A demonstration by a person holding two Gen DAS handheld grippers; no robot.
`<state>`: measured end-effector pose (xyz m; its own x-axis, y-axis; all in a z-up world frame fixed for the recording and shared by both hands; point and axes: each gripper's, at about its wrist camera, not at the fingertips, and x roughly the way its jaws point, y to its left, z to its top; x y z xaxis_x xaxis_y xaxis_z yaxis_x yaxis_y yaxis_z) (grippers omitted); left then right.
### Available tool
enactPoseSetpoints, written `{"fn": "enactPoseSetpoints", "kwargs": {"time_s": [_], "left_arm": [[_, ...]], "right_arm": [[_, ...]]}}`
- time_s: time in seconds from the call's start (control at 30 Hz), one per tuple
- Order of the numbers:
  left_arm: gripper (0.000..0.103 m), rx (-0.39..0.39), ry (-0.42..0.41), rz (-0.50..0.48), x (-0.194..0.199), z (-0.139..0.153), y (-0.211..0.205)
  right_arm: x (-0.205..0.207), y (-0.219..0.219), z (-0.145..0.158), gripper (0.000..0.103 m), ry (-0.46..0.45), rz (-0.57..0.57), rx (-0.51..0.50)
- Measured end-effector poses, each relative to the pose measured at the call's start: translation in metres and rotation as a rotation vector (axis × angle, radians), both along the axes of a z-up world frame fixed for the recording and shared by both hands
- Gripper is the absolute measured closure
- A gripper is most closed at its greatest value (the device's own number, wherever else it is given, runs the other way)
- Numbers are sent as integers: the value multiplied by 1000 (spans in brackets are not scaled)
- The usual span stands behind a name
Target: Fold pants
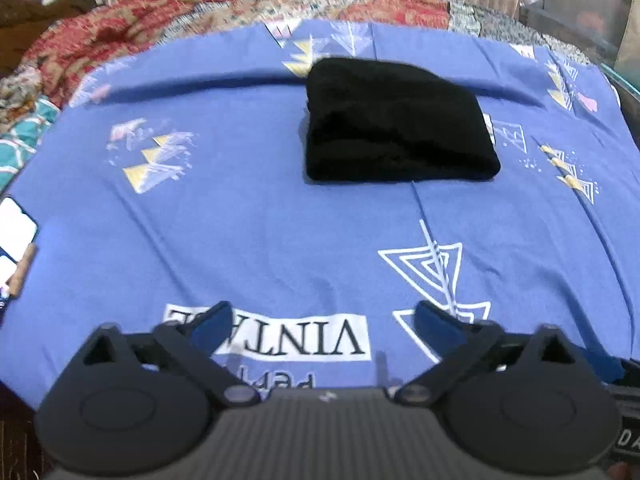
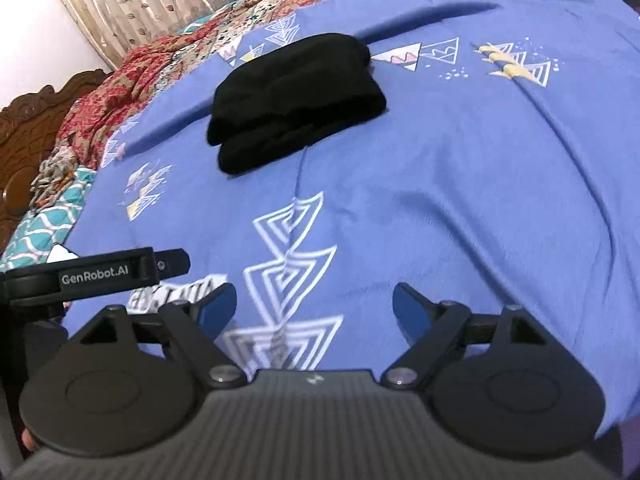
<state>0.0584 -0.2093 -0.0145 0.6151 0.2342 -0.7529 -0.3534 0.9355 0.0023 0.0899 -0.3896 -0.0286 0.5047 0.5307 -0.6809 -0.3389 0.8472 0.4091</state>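
A blue bedsheet (image 1: pixel 248 216) covers the bed in front of you, printed with white nested triangles (image 2: pixel 288 272), yellow and pink triangle clusters (image 1: pixel 156 156), and a white box holding the upside-down word "VINTAGE" (image 1: pixel 320 336). A long raised crease (image 1: pixel 192 86) runs across the sheet's far part. Beyond the sheet lies a red and tan patchwork quilt (image 1: pixel 120 32), with a teal lattice-patterned cloth (image 2: pixel 44 232) at your left. Behind the bed hangs a pleated beige curtain with a leaf print (image 2: pixel 132 4). A carved dark wooden headboard (image 2: pixel 36 120) stands at the far left. A lit phone screen (image 1: pixel 14 232) rests at the sheet's left edge.
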Motion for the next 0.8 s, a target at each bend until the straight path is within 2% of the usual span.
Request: {"fn": "enactPoseSetpoints", "kwargs": {"time_s": [0.17, 0.3, 0.63, 0.8], "left_arm": [[0, 77, -55, 11, -21, 15, -8], [0, 138, -69, 5, -31, 24, -15], [0, 202, -91, 11, -47, 30, -21], [0, 206, -78, 16, -46, 27, -22]], "right_arm": [[-16, 4, 6, 12, 5, 30, -3], [-24, 6, 9, 12, 14, 47, 9], [-35, 8, 8, 11, 39, 58, 27], [-41, 8, 8, 11, 49, 57, 32]]}}
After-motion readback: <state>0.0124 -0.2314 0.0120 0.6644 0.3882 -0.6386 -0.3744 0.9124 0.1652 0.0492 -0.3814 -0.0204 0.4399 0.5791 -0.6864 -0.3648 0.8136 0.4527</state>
